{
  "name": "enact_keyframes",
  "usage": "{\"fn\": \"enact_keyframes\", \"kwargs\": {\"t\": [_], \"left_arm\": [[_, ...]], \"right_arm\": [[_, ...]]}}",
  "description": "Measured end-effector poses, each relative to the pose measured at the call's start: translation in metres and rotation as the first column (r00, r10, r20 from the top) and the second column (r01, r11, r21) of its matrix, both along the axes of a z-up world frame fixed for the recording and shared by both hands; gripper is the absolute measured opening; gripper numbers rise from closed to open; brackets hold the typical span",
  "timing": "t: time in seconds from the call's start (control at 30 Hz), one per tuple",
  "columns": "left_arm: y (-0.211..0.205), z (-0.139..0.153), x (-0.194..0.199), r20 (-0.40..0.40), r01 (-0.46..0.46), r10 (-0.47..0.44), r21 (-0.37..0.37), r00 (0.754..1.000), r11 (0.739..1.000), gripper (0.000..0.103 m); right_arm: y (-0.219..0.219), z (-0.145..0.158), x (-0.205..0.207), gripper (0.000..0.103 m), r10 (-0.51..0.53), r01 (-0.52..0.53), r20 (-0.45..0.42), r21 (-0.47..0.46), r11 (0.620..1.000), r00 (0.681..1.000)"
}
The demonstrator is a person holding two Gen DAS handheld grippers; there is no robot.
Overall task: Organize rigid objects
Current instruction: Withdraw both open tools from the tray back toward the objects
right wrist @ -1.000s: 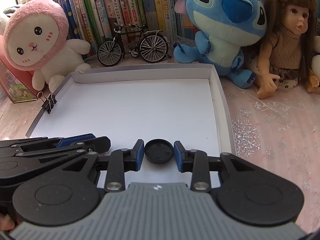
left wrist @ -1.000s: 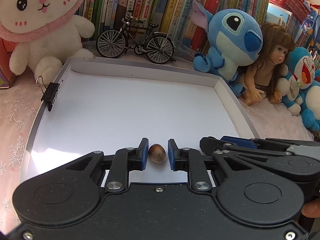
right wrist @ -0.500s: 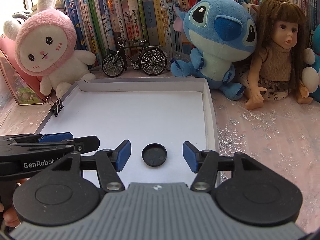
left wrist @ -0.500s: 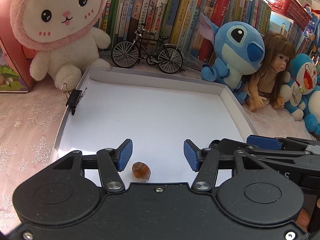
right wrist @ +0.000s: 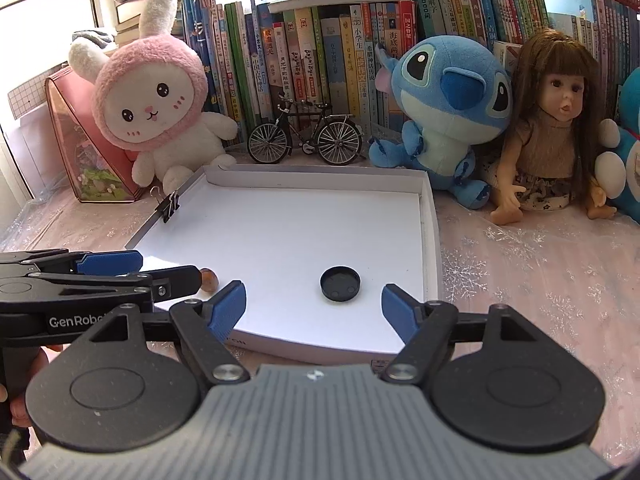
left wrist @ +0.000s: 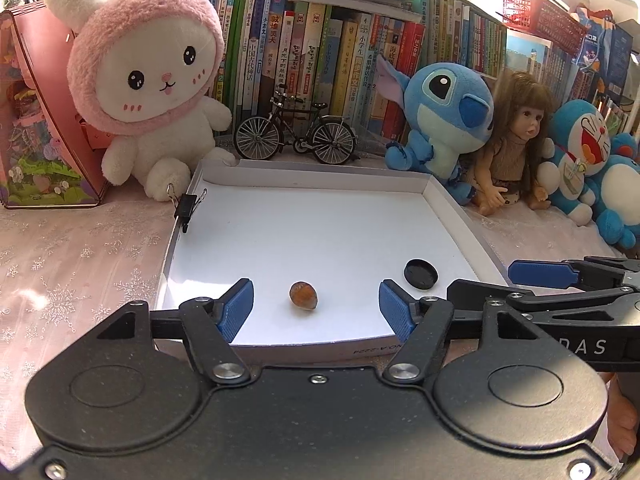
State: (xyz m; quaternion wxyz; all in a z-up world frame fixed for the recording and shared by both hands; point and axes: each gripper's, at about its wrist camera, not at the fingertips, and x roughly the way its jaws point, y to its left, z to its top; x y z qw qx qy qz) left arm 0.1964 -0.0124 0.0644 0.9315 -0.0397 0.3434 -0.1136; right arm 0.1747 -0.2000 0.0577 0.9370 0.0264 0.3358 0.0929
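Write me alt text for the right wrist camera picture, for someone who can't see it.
The right gripper hangs with jaws opening over the near edge of a white tray; a black cap lies loose on the tray just beyond it. The left gripper reaches in from the left beside a small brown nut, with plush toys, a doll and books behind.

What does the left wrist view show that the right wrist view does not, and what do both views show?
Only the left wrist view shows the whole nut, lying free in the tray between the left gripper's opening fingers, and a red basket seen whole.

Only the right wrist view shows the cap's hollow inside, facing up between the right gripper's opening fingers; here the nut is half hidden behind the left gripper.

Both show the white tray, the clip on its left wall, the bicycle, the bunny and the doll.
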Motion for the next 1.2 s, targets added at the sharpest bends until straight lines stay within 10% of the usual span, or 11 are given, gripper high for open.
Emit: {"fn": "enact_keyframes", "kwargs": {"t": [1.2], "left_arm": [[0.015, -0.014, -0.137, 0.112, -0.012, 0.008, 0.033, 0.994, 0.999, 0.084]], "right_arm": [[0.016, -0.017, -0.130, 0.103, 0.118, -0.106, 0.185, -0.077, 0.991, 0.976]]}}
